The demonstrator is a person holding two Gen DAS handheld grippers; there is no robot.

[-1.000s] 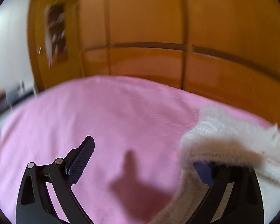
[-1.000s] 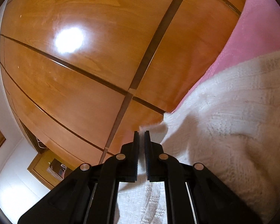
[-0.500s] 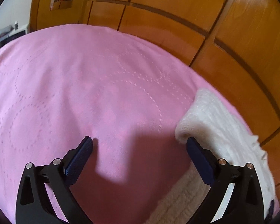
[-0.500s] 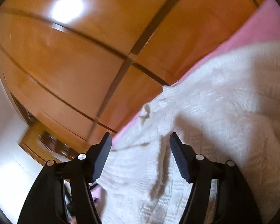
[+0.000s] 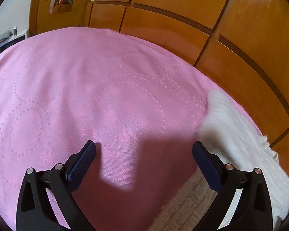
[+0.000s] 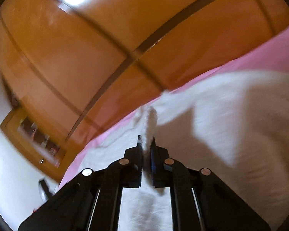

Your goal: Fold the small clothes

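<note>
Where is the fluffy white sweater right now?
The white sweater lies on the pink bedspread near the wooden wardrobe, on the right side of the left wrist view. The right gripper pinches a fold of it.

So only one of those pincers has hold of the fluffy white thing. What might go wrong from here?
1. The right hand-held gripper pinches only a thin ridge of the white knit garment; a pull might slip it free or stretch the knit.
2. The left hand-held gripper is open over the pink bedspread, beside the garment's edge; closing here could catch bedspread instead.
3. The garment lies near the bed's edge by the wooden wardrobe, so it might slide off.
</note>
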